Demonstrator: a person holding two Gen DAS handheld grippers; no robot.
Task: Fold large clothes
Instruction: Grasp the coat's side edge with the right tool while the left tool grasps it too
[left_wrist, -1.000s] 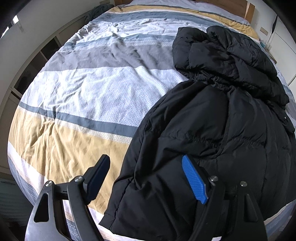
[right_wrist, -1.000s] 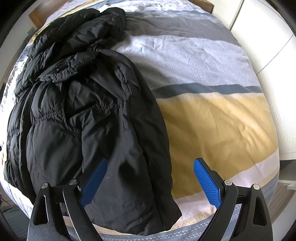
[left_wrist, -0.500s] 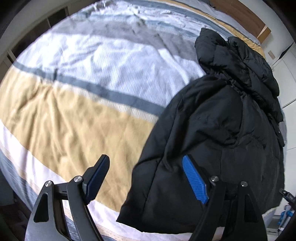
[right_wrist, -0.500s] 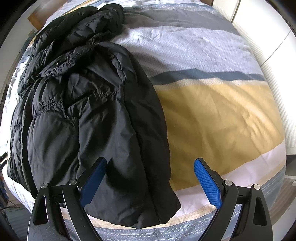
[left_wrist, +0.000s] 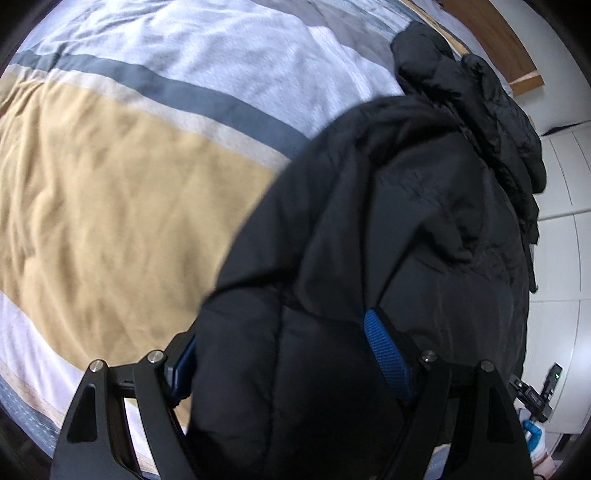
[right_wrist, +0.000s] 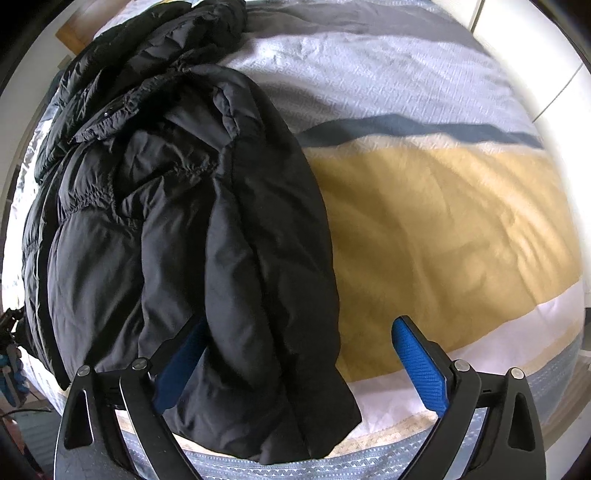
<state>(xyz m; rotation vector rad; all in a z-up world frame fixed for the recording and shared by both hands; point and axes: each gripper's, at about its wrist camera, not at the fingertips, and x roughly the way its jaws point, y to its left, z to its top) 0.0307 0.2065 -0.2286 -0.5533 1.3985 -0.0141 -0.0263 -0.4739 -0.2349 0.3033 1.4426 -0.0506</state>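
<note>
A large black puffer jacket (left_wrist: 399, 229) lies lengthwise on the striped bed, hood toward the headboard; it also shows in the right wrist view (right_wrist: 192, 206). My left gripper (left_wrist: 284, 354) is open, and the jacket's bottom-left corner bulges between its two blue-padded fingers (left_wrist: 386, 354), hiding much of the left pad. My right gripper (right_wrist: 299, 362) is open over the jacket's bottom-right corner; the hem fills the left half of the gap and the right pad (right_wrist: 419, 363) hangs over the bedspread.
The bedspread (left_wrist: 110, 192) has yellow, white, grey and blue stripes and spreads wide to both sides of the jacket. A wooden headboard (left_wrist: 495, 33) is at the far end. White cupboards (left_wrist: 561, 236) stand beside the bed, with small items on the floor (left_wrist: 535, 428).
Both grippers have moved down and forward onto the jacket's bottom hem. The left corner now sits between the left fingers; the right hem now overlaps the right gripper's left pad. Both stay open.
</note>
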